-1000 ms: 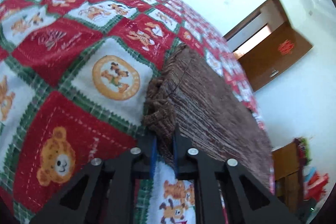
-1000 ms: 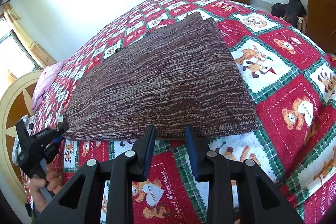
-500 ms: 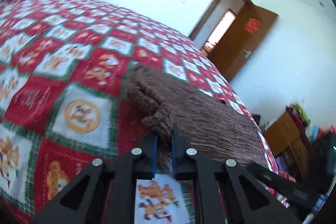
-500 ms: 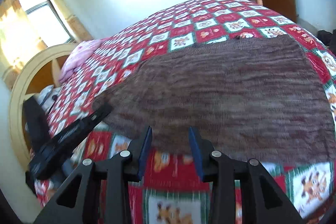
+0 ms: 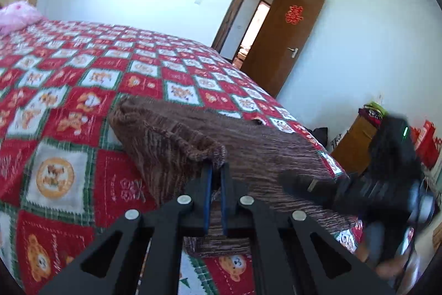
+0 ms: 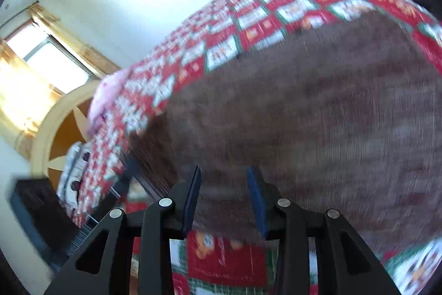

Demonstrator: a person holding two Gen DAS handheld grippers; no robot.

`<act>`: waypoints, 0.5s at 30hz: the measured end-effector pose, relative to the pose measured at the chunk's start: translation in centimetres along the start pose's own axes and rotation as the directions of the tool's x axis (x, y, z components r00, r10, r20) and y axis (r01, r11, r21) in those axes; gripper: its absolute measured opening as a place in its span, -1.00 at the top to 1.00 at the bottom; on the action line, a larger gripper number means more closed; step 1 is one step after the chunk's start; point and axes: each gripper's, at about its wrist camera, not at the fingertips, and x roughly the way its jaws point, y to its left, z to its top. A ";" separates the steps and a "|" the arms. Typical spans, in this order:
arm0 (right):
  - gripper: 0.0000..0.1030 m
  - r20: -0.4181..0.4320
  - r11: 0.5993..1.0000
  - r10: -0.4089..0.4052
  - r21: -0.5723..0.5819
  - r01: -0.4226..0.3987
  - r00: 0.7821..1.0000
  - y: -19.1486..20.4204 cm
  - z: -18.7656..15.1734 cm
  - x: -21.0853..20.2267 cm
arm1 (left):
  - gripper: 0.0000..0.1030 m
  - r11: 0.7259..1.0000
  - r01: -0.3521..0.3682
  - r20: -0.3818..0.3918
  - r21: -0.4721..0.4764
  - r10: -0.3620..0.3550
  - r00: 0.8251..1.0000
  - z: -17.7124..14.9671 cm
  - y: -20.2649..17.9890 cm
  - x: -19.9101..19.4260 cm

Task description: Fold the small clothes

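The brown knit garment is lying spread on the red patchwork quilt, near the bed's front edge. The left gripper is pinching 1 corner of it: the 2 blue pads are nearly together with a bunched fold of knit between them, and the cloth behind that corner is rising off the quilt in a ridge (judged: the corner is being held up so it can be carried over the flat part).

The right gripper is standing with its jaws wide apart at the garment's near hem, holding nothing; whether the pads are touching cloth cannot be told, the right wrist view being heavily blurred. Judged purpose: it is lining up on the hem so that both corners can travel together and the fold comes out straight.
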 end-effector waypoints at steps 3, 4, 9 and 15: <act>0.00 -0.034 0.995 0.103 0.001 -0.103 0.994 1.4 1.4 1.0 | 0.89 1.000 0.004 -0.023 -0.018 -0.004 1.000 -0.4 0.6 0.7; -0.13 -0.052 0.990 0.144 0.007 -0.144 0.988 1.9 1.6 1.5 | 0.89 1.000 0.011 -0.021 -0.004 -0.011 1.000 -0.5 0.4 0.7; -0.33 -0.196 0.976 0.215 0.011 -0.218 0.957 4.7 2.4 5.5 | 0.89 0.996 0.009 -0.013 0.088 -0.008 1.000 -1.4 -1.1 0.8; -0.33 -0.369 0.977 0.136 -0.105 -0.187 0.919 7.5 2.4 10.8 | 0.89 0.997 0.043 -0.028 0.067 -0.041 0.999 -1.5 -0.7 0.9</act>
